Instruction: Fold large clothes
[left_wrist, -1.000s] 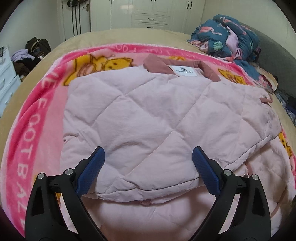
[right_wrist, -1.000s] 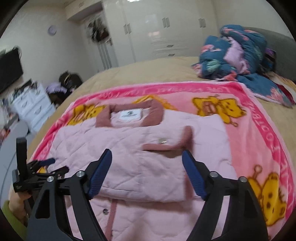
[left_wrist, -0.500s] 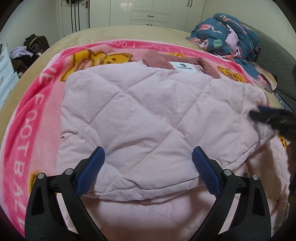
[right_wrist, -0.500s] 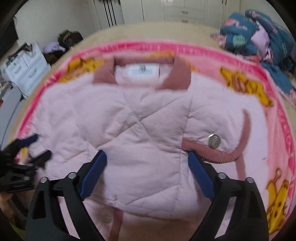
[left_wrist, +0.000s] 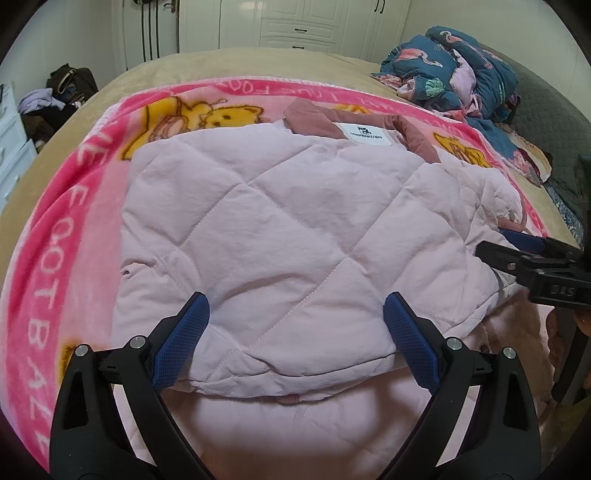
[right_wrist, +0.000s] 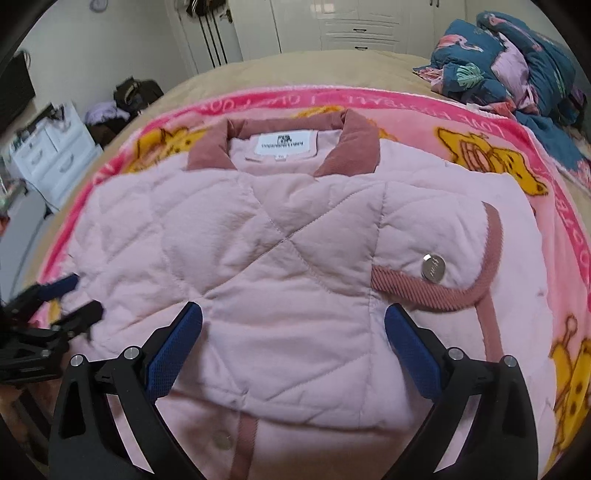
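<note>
On the bed (left_wrist: 229, 61), spread over a pink cartoon blanket (left_wrist: 70, 206), lies the pale pink quilted jacket (left_wrist: 280, 236), folded, its collar (right_wrist: 354, 144) toward twelve o'clock. We hold our left gripper (left_wrist: 295, 343) low at six o'clock over the jacket's near edge, fingers (left_wrist: 183, 343) spread wide, gripping nothing. Our right gripper (right_wrist: 293, 350) points the same way over the folded front, its fingers wide apart and empty too. From the left view it reaches in at three o'clock beside the jacket's edge.
</note>
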